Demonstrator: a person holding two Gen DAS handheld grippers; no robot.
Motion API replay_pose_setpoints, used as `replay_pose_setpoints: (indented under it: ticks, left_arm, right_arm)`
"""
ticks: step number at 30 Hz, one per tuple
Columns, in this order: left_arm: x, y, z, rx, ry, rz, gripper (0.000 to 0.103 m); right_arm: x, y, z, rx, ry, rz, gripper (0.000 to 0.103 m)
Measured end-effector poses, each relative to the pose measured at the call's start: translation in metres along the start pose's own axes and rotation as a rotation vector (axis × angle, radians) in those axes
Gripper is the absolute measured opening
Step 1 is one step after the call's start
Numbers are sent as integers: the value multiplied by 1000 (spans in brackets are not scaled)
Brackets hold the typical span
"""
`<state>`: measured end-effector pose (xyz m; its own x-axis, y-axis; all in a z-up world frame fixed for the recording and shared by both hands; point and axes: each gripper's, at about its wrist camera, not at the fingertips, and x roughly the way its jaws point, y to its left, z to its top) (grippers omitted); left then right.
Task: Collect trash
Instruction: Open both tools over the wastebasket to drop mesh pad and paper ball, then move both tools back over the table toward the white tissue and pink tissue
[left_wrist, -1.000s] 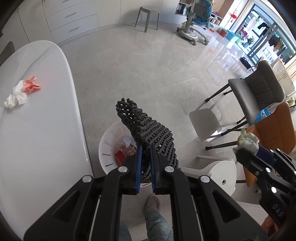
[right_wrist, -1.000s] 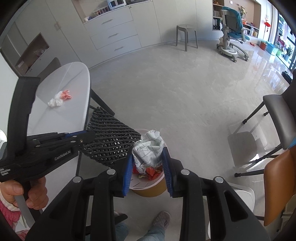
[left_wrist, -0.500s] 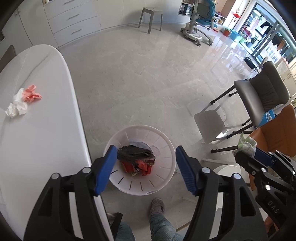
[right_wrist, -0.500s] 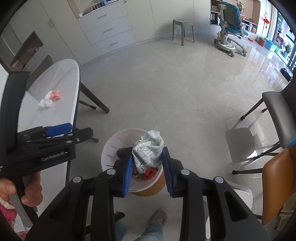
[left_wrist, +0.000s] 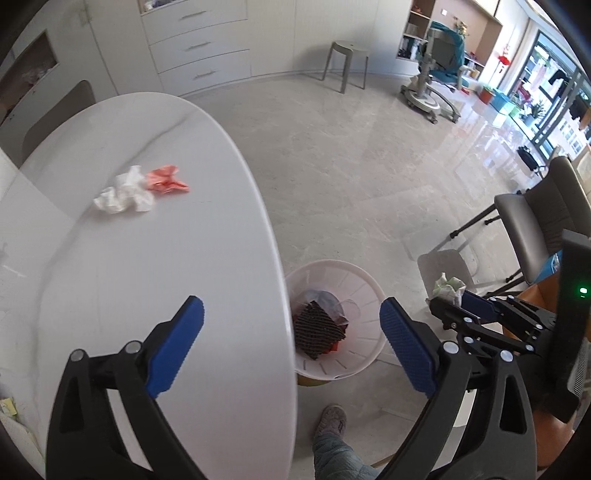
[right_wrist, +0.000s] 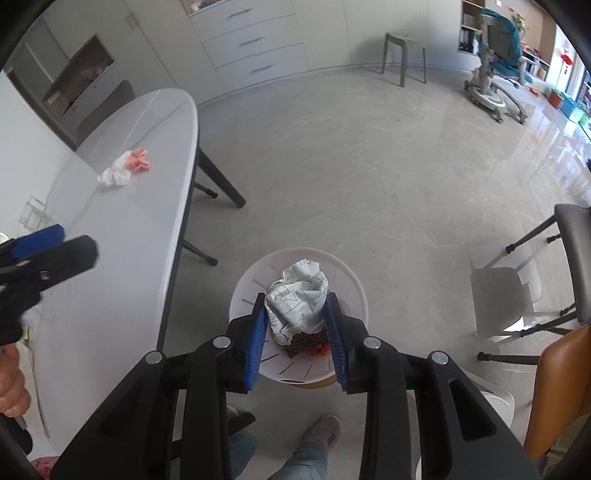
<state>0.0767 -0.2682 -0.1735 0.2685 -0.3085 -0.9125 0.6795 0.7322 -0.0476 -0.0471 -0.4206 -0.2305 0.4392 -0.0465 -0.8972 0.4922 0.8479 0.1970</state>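
The right gripper (right_wrist: 297, 325) pinches a paper wad (right_wrist: 297, 302) directly above the white bin (right_wrist: 354, 291). The left gripper (left_wrist: 291, 336), its jaws having just been opening, stands spread wide with nothing between them over the table (left_wrist: 129, 266) edge. Black mesh (left_wrist: 319, 330) lies in the bin. White and pink wads (left_wrist: 140, 188) lie together on the table.

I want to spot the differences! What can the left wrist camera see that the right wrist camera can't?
Only the left wrist view shows the left claw from behind, jaws wide with nothing between them; they have just been opening.

Only the right wrist view shows the table's dark legs.

Both show the right claw shut on the crumpled paper, the white bin, the black mesh piece in it, and the white and pink wads on the table.
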Motion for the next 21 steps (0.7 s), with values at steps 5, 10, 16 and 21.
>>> replay_pose_setpoints:
  ticks: [5, 10, 16, 21]
  left_arm:
    - [-18, 23, -12, -42, -20, 26, 95]
    - [-37, 39, -22, -75, -40, 38, 95]
    - [-56, 41, -35, -86, -75, 33, 95]
    - [-67, 41, -46, -87, -92, 17, 95]
  right_arm:
    - [20, 21, -1, -45, 35, -2, 64]
    - [15, 34, -6, -50, 29, -22, 89]
    - [-26, 41, -10, -44, -48, -74, 100]
    - [-61, 42, -17, -16, -93, -72, 100]
